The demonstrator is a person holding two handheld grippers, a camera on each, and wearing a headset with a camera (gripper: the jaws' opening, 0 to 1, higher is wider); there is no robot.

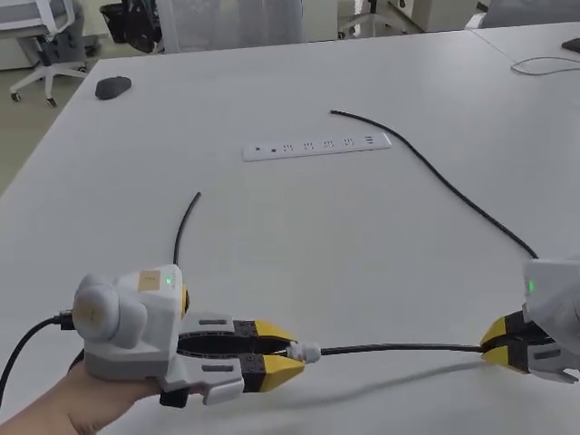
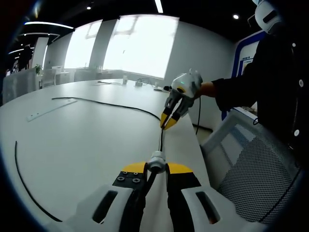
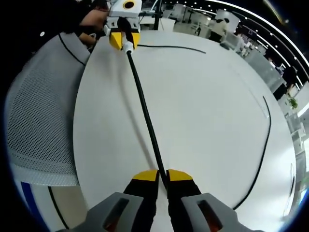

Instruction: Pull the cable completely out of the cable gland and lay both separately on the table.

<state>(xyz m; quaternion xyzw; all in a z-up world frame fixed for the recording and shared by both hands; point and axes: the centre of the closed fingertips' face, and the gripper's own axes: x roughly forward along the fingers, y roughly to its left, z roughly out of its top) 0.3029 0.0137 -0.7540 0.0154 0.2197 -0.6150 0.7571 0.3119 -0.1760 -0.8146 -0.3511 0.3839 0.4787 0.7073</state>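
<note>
Cable gland (image 1: 306, 351) sitting clamped in closed jaws of left gripper (image 1: 290, 353), just above table (image 1: 317, 254) | cable (image 1: 399, 348) running taut into right gripper (image 1: 494, 344), which is pinching it | judged best: pulling straight along gland axis.

Bright, even light; windows (image 2: 130, 46) glare, perhaps overexposed; fisheye edges warp.

grippers: two, left gripper (image 1: 292, 352) and right gripper (image 1: 488, 346).
cable gland (image 1: 308, 351): one, white.
black cable (image 1: 399, 348): three visible runs: one between the grippers, one long curve on the far right, one short piece on the left. whether they join cannot be told.
power strip (image 1: 317, 145): one.
computer mouse (image 1: 113, 87): one.
tables: two, near table (image 1: 272, 263) and second table (image 1: 530, 36).
office chair (image 1: 41, 41): one counted clearly.
</note>
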